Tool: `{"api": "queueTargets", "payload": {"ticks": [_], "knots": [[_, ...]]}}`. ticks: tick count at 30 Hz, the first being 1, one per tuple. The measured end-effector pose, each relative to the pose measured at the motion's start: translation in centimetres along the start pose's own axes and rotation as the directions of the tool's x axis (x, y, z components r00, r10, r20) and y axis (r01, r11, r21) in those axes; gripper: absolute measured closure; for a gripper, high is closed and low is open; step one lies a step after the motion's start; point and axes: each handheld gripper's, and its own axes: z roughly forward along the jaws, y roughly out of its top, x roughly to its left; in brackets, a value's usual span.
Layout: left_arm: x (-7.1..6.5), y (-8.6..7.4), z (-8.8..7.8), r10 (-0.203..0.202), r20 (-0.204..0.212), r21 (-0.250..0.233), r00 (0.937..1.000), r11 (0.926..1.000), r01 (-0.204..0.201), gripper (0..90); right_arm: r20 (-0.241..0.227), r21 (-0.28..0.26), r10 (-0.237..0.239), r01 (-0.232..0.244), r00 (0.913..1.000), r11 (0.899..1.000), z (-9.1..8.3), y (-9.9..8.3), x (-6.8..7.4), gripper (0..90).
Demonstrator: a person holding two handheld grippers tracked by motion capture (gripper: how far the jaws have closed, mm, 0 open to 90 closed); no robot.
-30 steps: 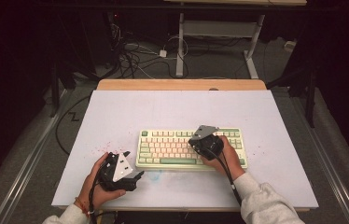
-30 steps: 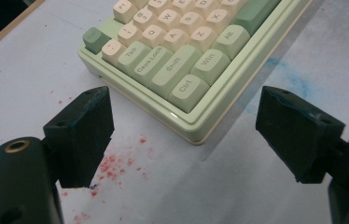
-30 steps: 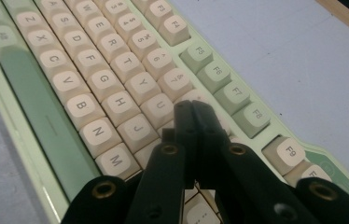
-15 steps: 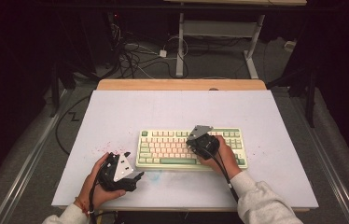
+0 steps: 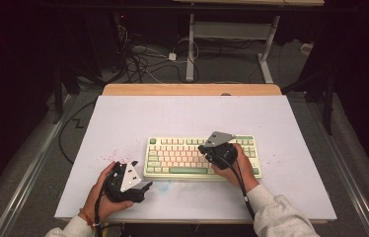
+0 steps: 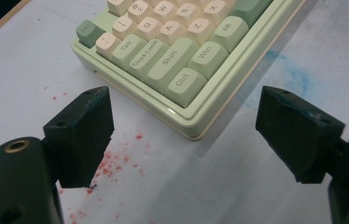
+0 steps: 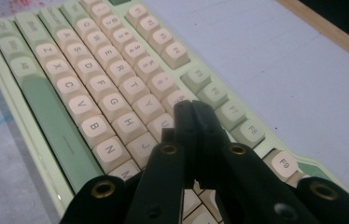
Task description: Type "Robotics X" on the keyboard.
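Left gripper [image 5: 145, 186] low near the tabletop's [image 5: 182, 113] front edge, jaws wide apart, aimed at the keyboard's [image 5: 172, 157] corner. Right gripper [image 5: 203, 148] over the keys, jaws pressed together.

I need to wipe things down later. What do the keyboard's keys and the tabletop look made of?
The cream and green keycaps look like matte moulded plastic: soft sheen, printed legends. The white tabletop looks like a smooth coated board, stained pink and blue, with a bare wooden strip along its far edge.

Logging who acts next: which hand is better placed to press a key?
Right, probably. Its tongs are shut over the keyboard's middle keys; the left tongs are open, off its corner.
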Motion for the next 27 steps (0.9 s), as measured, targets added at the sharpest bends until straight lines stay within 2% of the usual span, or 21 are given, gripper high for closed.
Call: {"api": "queueTargets", "payload": {"ticks": [7, 12, 19, 26, 27], "knots": [[0.0, 0.0, 0.2, 0.004, 0.005, 0.009, 1.0000, 0.9999, -0.004, 18.0, 0.003, -0.045, 0.004, -0.004, 1.0000, 0.999, -0.9, 0.0, -0.2, 87.6], [0.1, 0.0, 0.1, 0.002, 0.004, 0.009, 1.0000, 1.0000, -0.002, 18.0, 0.000, -0.063, 0.000, 0.000, 1.0000, 0.998, -1.3, 0.1, 0.0, 80.3], [0.0, 0.0, 0.2, 0.005, 0.011, 0.011, 0.9999, 0.9999, -0.005, 18.0, 0.007, -0.112, 0.001, 0.000, 1.0000, 0.994, -2.3, 0.0, 0.1, 56.9], [0.0, 0.0, 0.2, 0.006, 0.011, 0.016, 0.9999, 0.9999, -0.006, 17.9, 0.054, -0.170, 0.012, -0.003, 0.9985, 0.985, -3.4, -0.1, 0.0, 34.4], [0.0, 0.0, 0.2, 0.006, 0.011, 0.015, 0.9999, 0.9999, -0.007, 18.0, 0.056, -0.177, 0.008, 0.002, 0.9984, 0.984, -3.6, -0.2, 0.0, 33.5]]}}
